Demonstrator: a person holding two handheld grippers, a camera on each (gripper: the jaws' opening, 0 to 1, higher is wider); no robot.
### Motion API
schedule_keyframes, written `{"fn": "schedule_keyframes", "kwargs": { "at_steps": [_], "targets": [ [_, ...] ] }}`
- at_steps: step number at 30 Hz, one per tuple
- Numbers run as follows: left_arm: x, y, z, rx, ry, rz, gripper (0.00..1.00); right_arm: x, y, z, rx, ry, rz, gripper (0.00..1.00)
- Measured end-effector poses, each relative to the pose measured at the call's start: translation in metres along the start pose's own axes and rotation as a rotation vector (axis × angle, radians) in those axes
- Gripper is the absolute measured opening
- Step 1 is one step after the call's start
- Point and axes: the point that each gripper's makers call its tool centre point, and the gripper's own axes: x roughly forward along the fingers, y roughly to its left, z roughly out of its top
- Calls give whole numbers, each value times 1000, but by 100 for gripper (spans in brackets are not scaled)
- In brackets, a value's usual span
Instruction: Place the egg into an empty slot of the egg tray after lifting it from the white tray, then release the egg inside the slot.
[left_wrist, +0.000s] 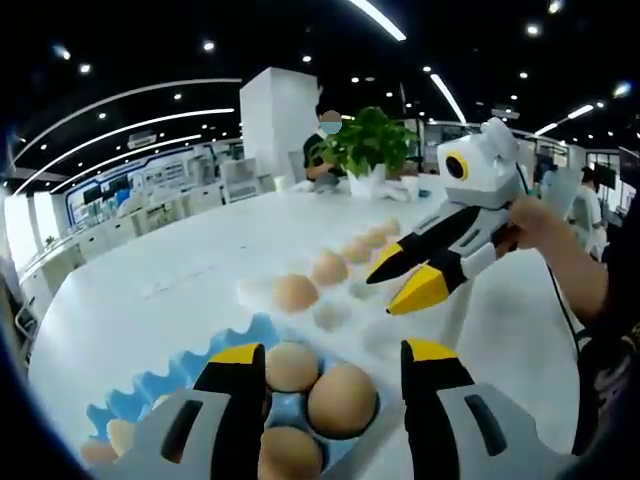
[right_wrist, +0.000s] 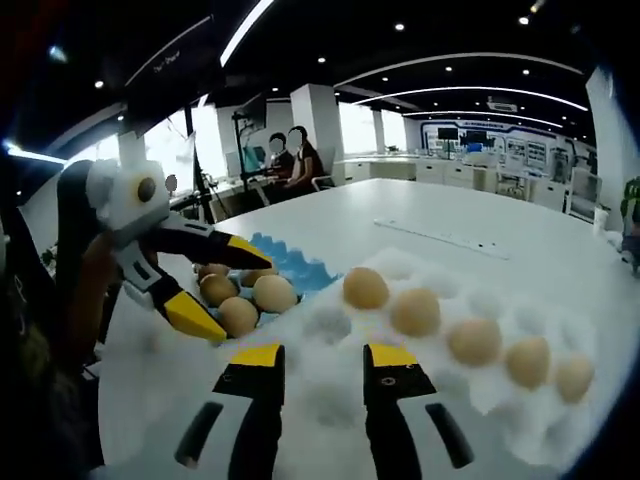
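The white tray (right_wrist: 500, 400) lay flat on the white table, its moulded cups holding a single row of five brown eggs, from the nearest-left egg (right_wrist: 366, 288) to the far-right egg (right_wrist: 573, 377), with the remaining cups bare. Just to its left sat the blue egg tray (right_wrist: 300, 268), wavy-edged and also flat, carrying a cluster of brown eggs (right_wrist: 274, 293) that rested upright in its slots. In the left gripper view the blue tray's eggs (left_wrist: 342, 400) lay close below.
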Motion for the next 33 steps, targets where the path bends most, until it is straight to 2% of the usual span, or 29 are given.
{"fn": "schedule_keyframes", "kwargs": {
  "at_steps": [11, 16, 21, 33],
  "targets": [
    [9, 0, 6, 0, -2, -6, 55, -10, -11, -6, 27, -22, -23, 32],
    [13, 0, 9, 0, 0, -8, 55, -8, -16, -12, 50, -22, -16, 32],
    [18, 1, 11, -2, 2, -11, 55, -7, -17, -9, 61, -43, -12, 32],
    [33, 10, 23, -12, -7, -11, 55, -6, -15, -7, 32, -43, 2, 34]
  ]
}}
